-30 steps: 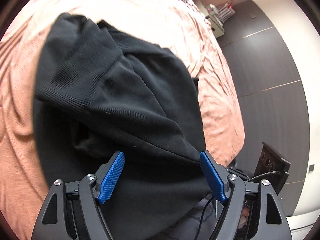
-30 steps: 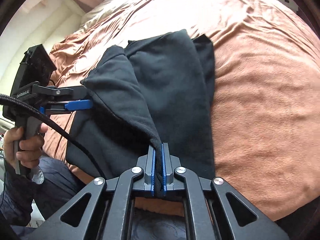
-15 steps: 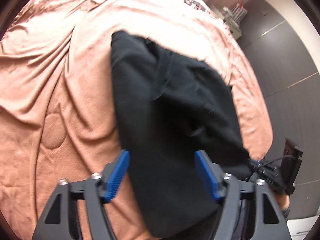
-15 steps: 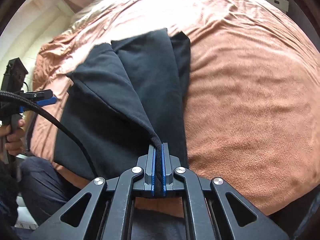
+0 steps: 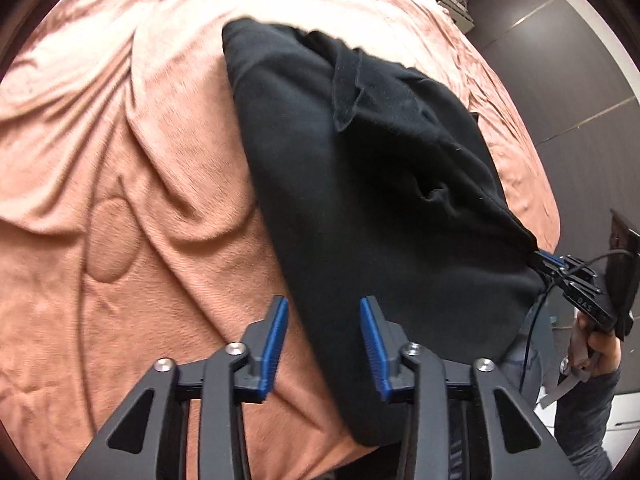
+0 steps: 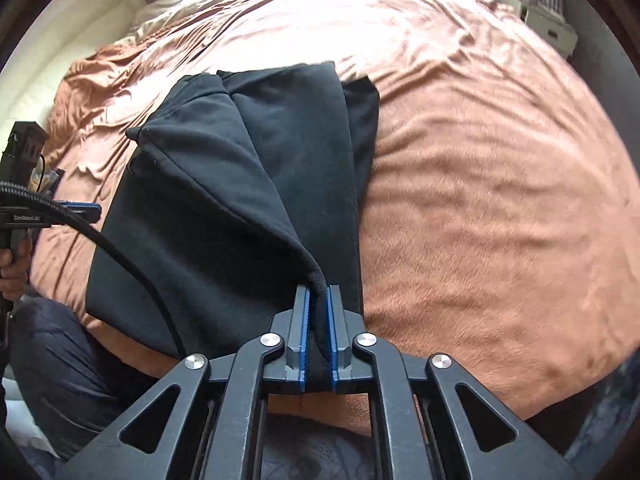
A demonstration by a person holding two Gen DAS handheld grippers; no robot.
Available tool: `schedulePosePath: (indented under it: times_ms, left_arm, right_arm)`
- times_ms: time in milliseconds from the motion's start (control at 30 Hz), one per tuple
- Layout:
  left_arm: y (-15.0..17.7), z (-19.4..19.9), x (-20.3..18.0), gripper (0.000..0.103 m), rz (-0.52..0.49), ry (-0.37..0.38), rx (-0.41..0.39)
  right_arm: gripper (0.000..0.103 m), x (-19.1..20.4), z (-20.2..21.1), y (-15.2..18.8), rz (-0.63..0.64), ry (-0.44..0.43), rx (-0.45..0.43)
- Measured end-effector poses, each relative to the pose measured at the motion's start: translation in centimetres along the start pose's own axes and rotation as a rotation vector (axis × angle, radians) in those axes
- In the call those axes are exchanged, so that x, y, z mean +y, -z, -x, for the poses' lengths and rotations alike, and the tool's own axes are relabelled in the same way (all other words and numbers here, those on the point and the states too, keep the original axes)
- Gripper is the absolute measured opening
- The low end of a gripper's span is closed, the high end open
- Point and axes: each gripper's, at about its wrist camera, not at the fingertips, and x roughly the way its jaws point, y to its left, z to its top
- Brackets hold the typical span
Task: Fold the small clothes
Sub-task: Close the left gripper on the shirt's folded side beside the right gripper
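A black, soft knit garment (image 6: 240, 208), partly folded into a long shape, lies on a wide bed covered with a rumpled salmon-pink blanket (image 6: 500, 200). It sits near the bed's front edge, where the person stands.

The right gripper (image 6: 318, 300) has its two blue-padded jaws closed almost together, pinching a thick hemmed corner of the garment. From that pinch a raised ridge of cloth runs away across the top layer, so this flap is lifted off the layers below.

The left gripper (image 5: 324, 320) has its jaws standing apart and holds nothing. One blue pad (image 5: 276, 332) hangs over bare blanket, the other over black cloth, so the jaws straddle the garment's long side edge. Whether they touch the fabric is hard to tell from this angle.

From the left camera, the right gripper (image 5: 560, 270) shows at the far side, with cloth drawn taut into its tip.

To do this step well, the onlooker would judge that the left gripper should close on the near edge at a point matching the right one's hold, taking all the top layers together. Then both should carry the flap over at the same height and pace, keeping the cloth lightly stretched between them so the crease lands straight. A bite too shallow may let the heavy knit slip.
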Motion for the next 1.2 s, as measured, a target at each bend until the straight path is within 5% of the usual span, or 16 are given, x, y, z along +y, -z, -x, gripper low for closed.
schedulePosePath:
  times_ms: [133,167,267,300,533,767,1067,1200]
  left_arm:
    - [-0.1,-0.8,0.3,0.033,0.032,0.012,-0.021]
    - [-0.2,-0.9,0.3,0.033,0.04,0.016,-0.033]
    - [-0.2,-0.8,0.6,0.033,0.064,0.038,-0.063]
    - [-0.1,-0.8,0.8,0.033,0.071,0.047,-0.069]
    - [0.4,0.1,1.7,0.028,0.066,0.053,-0.094]
    - [0.7,0.7,4.4,0.011,0.164,0.144,-0.103]
    - [1.4,2.5,6.0,0.01,0.202,0.188,-0.161]
    - [2.2,3.4,6.8,0.01,0.194,0.188,-0.172]
  right_arm:
    - [0.01,2.7,0.6,-1.4,0.082,0.038,-0.02]
    - [0.016,3.4,0.6,-1.7,0.101,0.035,-0.019]
    - [0.054,5.7,0.4,-2.4,0.162,0.032,-0.027]
    - [0.058,6.2,0.3,-2.6,0.179,0.037,-0.038]
    - [0.058,10.8,-2.0,-3.7,0.334,0.066,-0.051]
    - [0.058,13.8,-4.4,-4.6,0.461,0.053,-0.057]
    - [0.058,16.0,-8.7,-6.4,0.529,0.101,-0.045]
    - [0.027,15.9,-10.1,-7.3,0.509,0.114,-0.054]
